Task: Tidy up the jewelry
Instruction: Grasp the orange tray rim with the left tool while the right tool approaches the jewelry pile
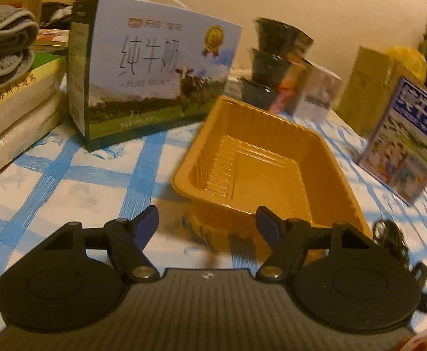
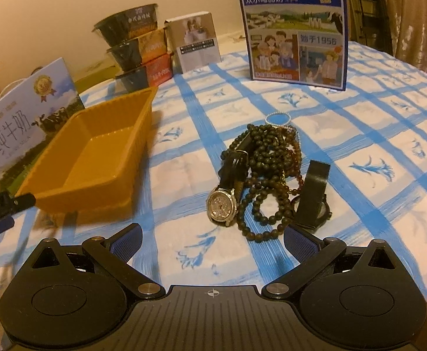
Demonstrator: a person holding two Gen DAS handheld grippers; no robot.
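Blue-checked tablecloth (image 2: 359,134) carries orange tray (image 2: 96,152), jewelry pile (image 2: 269,175), milk cartons (image 2: 295,26).

Milk cartons (image 2: 294,26), stacked bowls (image 2: 134,46), folded towel (image 1: 3,41), checked tablecloth (image 2: 359,134).

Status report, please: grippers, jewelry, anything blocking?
Both hand-held grippers open, holding nothing. Dark bead strands and two watches piled on checked cloth; orange plastic tray bare. Nothing blocking.

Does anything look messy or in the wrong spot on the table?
Yes. The jewelry pile, with beads and two watches tangled together, lies on the tablecloth beside the orange tray, which holds nothing. Nothing looks broken or spilled.
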